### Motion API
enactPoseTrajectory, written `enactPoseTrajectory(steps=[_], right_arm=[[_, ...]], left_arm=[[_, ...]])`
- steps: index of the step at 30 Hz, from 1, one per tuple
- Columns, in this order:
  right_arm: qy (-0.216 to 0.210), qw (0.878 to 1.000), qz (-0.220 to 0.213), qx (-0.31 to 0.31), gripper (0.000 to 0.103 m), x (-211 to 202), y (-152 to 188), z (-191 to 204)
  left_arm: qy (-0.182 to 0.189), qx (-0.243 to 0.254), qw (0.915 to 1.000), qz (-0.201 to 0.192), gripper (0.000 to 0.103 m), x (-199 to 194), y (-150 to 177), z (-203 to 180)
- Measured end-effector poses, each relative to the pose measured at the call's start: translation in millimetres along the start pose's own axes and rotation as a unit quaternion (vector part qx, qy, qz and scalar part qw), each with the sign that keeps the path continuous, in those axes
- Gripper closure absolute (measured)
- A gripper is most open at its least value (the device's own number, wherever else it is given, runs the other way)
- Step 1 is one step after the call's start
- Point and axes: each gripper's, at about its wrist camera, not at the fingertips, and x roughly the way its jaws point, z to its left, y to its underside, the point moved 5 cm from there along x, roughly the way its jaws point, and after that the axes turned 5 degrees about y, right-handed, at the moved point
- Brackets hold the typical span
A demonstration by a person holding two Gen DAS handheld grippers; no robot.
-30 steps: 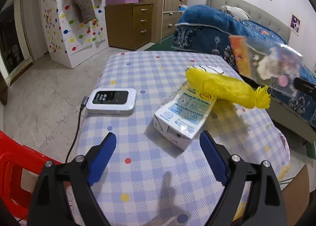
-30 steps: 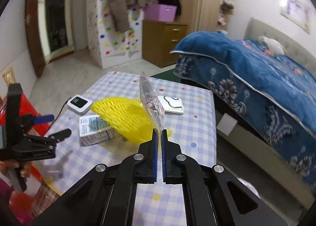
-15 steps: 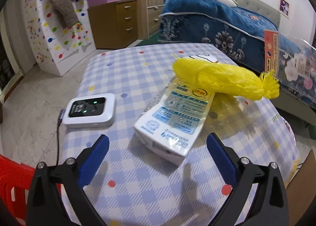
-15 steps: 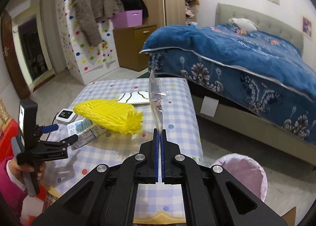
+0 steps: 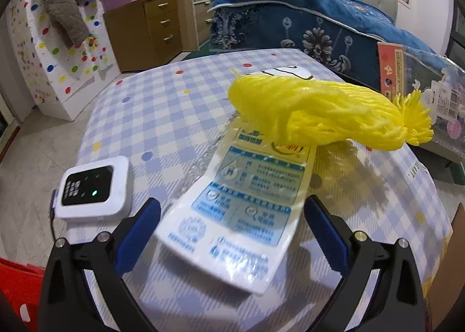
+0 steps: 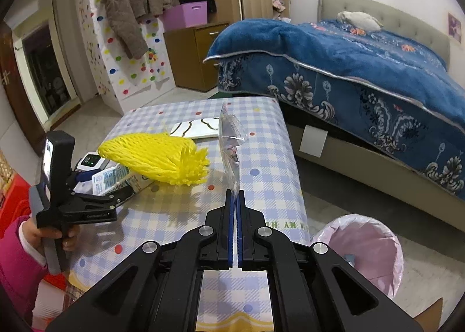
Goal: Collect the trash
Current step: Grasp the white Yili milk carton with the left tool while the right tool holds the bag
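Observation:
A white and blue carton (image 5: 241, 210) lies flat on the checked table (image 5: 162, 117), its far end under a yellow foam net (image 5: 316, 114). My left gripper (image 5: 232, 233) is open and straddles the carton's near end, blue pads on either side and apart from it. My right gripper (image 6: 234, 201) is shut on a clear plastic wrapper (image 6: 229, 143) that stands edge-on above the table's right side. The same wrapper (image 5: 427, 85) shows at the right of the left wrist view. The carton (image 6: 116, 179) and net (image 6: 157, 157) also appear left of my right gripper.
A white device (image 5: 93, 186) with a cable sits left of the carton. A flat white card (image 6: 197, 128) lies behind the net. A bin with a pink liner (image 6: 366, 247) stands on the floor right of the table. A bed (image 6: 363, 64) is beyond. A red chair (image 5: 17, 288) is lower left.
My left gripper opened wider and came down over the carton, which now lies between its pads. My right gripper swung the wrapper rightward, bringing the pink bin into view.

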Motion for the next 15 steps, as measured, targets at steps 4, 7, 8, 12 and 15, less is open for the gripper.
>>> enactPoseTrajectory(steps=[4, 7, 8, 12, 15], right_arm=[[-0.002, 1.0, 0.004, 0.003, 0.102, -0.1, 3.8, -1.1], [-0.001, 1.0, 0.003, 0.004, 0.102, -3.4, 5.9, -2.1], [-0.001, 1.0, 0.003, 0.005, 0.102, -4.5, 6.3, -2.9], [-0.001, 1.0, -0.002, 0.008, 0.102, -11.4, 9.0, -3.8], [-0.003, 1.0, -0.005, 0.008, 0.102, -18.0, 12.4, -2.8]], left_arm=[[0.014, 0.012, 0.9998, -0.012, 0.014, 0.1, -0.7, -5.7], [0.016, 0.009, 0.9998, -0.013, 0.018, -4.1, 3.6, -6.9], [0.015, 0.009, 0.9998, -0.013, 0.018, -5.2, 5.0, -6.7], [-0.004, 0.004, 0.9999, -0.008, 0.019, -17.5, 18.4, -9.0], [-0.011, -0.007, 0.9999, -0.002, 0.019, -34.8, 36.7, -12.7]])
